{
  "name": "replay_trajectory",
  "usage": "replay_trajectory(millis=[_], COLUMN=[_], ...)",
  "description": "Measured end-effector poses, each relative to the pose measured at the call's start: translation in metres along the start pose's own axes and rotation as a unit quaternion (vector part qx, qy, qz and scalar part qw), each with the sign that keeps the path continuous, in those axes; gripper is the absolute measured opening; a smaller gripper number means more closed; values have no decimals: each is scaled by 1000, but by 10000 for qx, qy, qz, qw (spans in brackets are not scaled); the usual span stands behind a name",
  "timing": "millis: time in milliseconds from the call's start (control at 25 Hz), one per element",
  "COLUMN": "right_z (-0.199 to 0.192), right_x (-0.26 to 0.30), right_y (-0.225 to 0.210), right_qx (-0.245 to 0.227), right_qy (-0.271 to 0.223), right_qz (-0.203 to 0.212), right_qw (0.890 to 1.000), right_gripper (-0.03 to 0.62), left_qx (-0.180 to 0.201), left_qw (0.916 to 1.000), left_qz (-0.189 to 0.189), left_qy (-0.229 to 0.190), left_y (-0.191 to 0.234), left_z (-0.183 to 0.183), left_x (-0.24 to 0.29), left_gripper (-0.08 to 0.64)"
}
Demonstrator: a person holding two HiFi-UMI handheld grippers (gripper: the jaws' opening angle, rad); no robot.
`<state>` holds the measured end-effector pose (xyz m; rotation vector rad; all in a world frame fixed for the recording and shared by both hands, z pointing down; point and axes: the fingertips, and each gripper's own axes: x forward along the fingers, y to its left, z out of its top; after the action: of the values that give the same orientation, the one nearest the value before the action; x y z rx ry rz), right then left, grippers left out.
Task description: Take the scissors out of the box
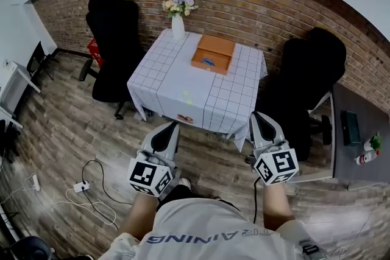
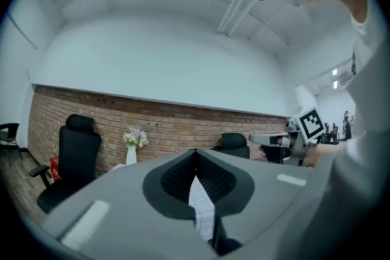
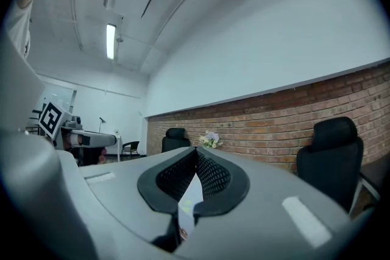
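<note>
An open orange-brown box (image 1: 213,53) sits at the far middle of a table with a white checked cloth (image 1: 170,85). Blue-handled scissors (image 1: 209,61) lie inside it. My left gripper (image 1: 169,126) and right gripper (image 1: 258,117) are both held level in front of the table's near edge, well short of the box. In the left gripper view the left gripper (image 2: 195,155) has its pads together with nothing between them. The right gripper (image 3: 196,152) is likewise shut and empty. Neither gripper view shows the box.
A white vase of flowers (image 1: 177,16) stands at the table's far left corner. Black office chairs (image 1: 113,27) (image 1: 311,73) flank the table. A grey desk (image 1: 359,131) is at the right. A power strip and cables (image 1: 82,187) lie on the wood floor.
</note>
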<state>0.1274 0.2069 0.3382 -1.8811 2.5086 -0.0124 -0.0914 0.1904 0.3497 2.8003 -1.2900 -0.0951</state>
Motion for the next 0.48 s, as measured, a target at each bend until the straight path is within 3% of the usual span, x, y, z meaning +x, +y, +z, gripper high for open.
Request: replay_trajectory(millis=[480], right_z=[-1], right_x=[94], right_y=[32], right_qx=[-156], right_qy=[184], right_qz=[-145], right_qw=[9996], right_gripper=[15], left_qx=[-64], left_qw=[9997], left_qz=[-247], left_qy=[5], left_y=[99], left_z=[9], left_x=[37], left_gripper=[0])
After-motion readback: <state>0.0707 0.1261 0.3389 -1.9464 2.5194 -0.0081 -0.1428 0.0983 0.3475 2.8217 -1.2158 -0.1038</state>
